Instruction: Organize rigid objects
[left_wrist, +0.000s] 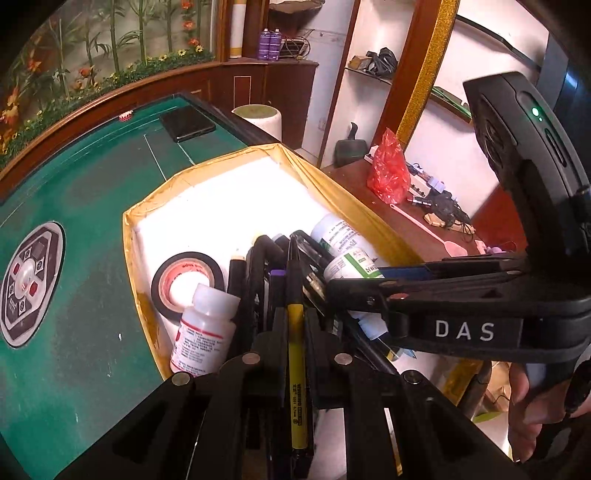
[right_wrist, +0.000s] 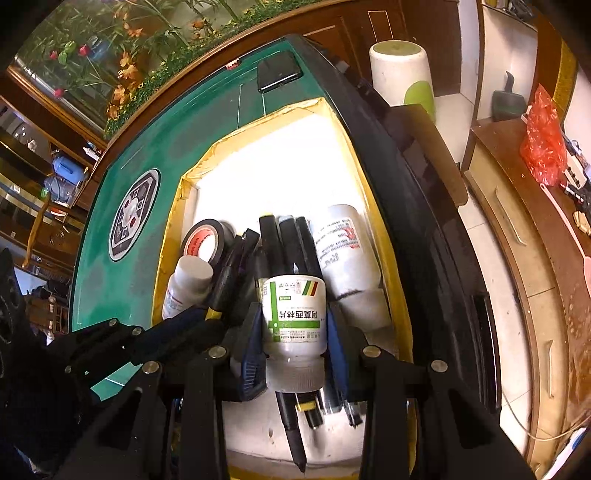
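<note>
Both grippers work over the yellow-rimmed box (right_wrist: 369, 155): right gripper (right_wrist: 295, 328) clamps the green-labelled bottle (right_wrist: 293, 314), left gripper (left_wrist: 293, 321) pinches the yellow pen (left_wrist: 295, 354). Next, I judge, each piece goes down beside the pens ahead of the fingers.

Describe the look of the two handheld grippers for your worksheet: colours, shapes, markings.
Both are matte black plastic with silver rivets at the linkage joints. The right gripper carries white "DAS" lettering, a rounded black unit with a green light, and blue finger pads. The left gripper has ribbed, cut-out black arms.
</note>
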